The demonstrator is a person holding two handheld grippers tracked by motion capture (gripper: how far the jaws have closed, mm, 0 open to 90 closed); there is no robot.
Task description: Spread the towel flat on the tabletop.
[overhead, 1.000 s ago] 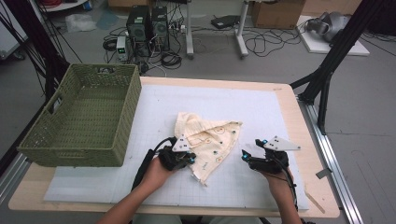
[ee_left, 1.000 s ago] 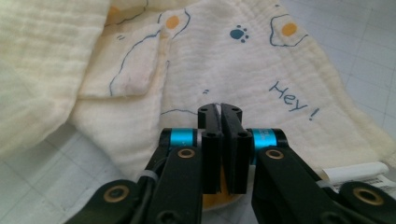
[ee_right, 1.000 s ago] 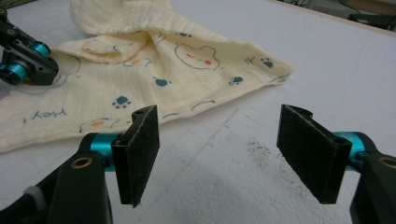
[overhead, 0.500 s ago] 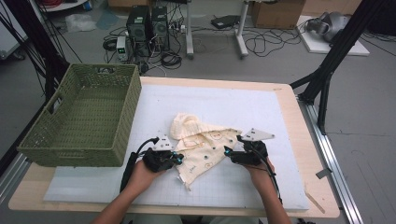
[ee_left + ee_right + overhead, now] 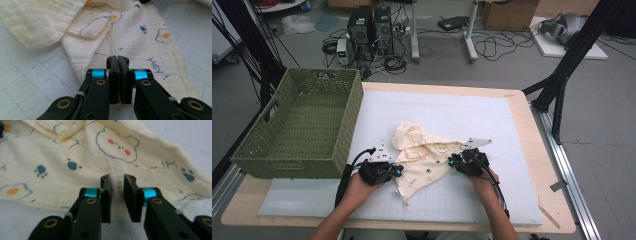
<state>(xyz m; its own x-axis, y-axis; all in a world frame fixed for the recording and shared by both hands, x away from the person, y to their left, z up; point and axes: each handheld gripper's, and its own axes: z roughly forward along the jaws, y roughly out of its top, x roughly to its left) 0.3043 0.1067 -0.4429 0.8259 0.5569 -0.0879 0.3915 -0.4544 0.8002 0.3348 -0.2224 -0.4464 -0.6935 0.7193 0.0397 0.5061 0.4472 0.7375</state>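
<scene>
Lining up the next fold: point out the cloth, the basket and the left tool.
cloth [image 5: 424, 157], high view, printed middle.
basket [image 5: 347, 125], high view, right wall.
left tool [image 5: 117, 60], left gripper view, tips of the shut jaws on the cloth.

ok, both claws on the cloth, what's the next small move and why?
Probably finish closing the right claw: its jaws have just been closing and a gap remains around the cream printed muslin cloth. The left claw is already shut on the cloth's edge, so lifting should wait.
</scene>
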